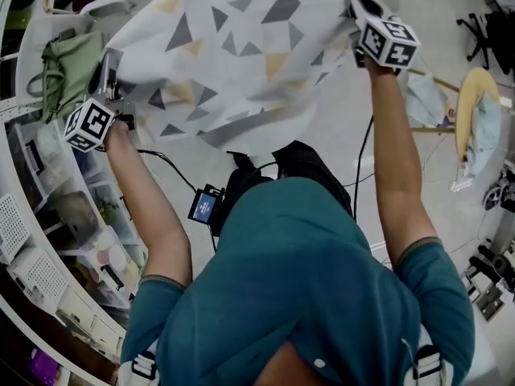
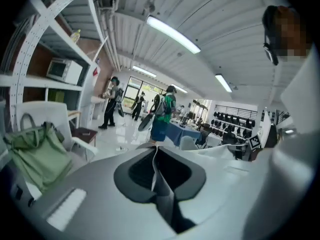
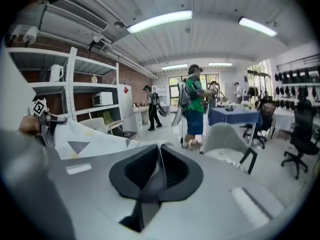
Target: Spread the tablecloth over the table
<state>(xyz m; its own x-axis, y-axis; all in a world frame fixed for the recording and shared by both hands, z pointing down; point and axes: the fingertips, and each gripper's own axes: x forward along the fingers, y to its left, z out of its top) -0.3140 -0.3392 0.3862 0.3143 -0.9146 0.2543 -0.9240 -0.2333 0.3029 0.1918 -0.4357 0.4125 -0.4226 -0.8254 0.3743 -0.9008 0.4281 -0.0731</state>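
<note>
Over on the left, by the shelving (image 1: 32, 207), a green bag (image 1: 68, 71) slumps on a chair, and just beside it the left gripper (image 1: 111, 83) is up in the air, its jaws pinched tight on a thin fold of the tablecloth (image 1: 241, 47). The cloth, white with grey and yellow triangles, hangs stretched between the two raised arms, well clear of the floor (image 1: 338, 135), and sags a little along its lower edge. At the right, the right gripper (image 1: 356, 5) has its jaws clamped on the opposite corner, a sliver of fabric showing between the pads. I can't make out the table from here; I'd guess it lies beyond or beneath the sheet. This looks to me like the lift before the throw: the cloth is gathered and held high, not yet laid. Next, I reckon, both arms need to swing forward and come down together, keeping the grips firm and the hands apart so the cloth billows out flat rather than bunching.
</note>
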